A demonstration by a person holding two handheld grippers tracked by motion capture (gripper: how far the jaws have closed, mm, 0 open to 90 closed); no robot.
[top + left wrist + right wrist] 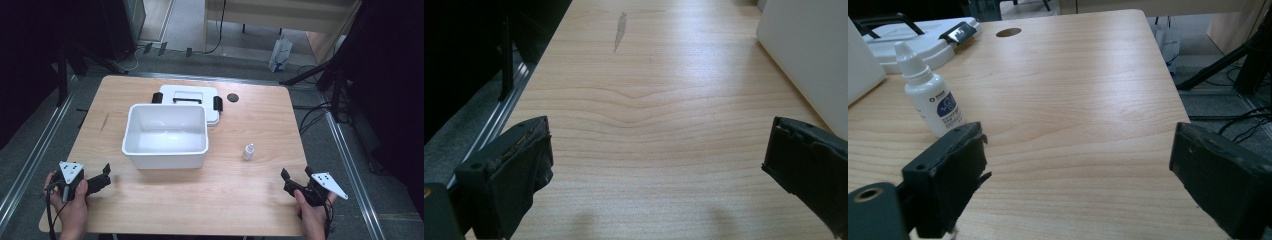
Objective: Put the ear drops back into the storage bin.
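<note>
Surface: pale wooden table [250, 200] on a grey floor, dark stands around it.
Bin: open white bin [165, 136] stands at the table's centre, nothing visible inside.
Lid: white lid [188, 97] with black latches lies flat at 12 o'clock from the bin, touching its far rim.
Bottle: small white dropper bottle [248, 151] stands upright at 3 o'clock from the bin, well apart from it; at 10 o'clock from the right gripper.
Left gripper: left gripper [106, 176] at the table's 8 o'clock corner, jaws wide, nothing between them.
Right gripper: right gripper [295, 181] at the 4 o'clock corner, jaws wide and bare, near the bottle without touching.
Hole: dark round hole [232, 97] at 1 o'clock from the bin.
</note>
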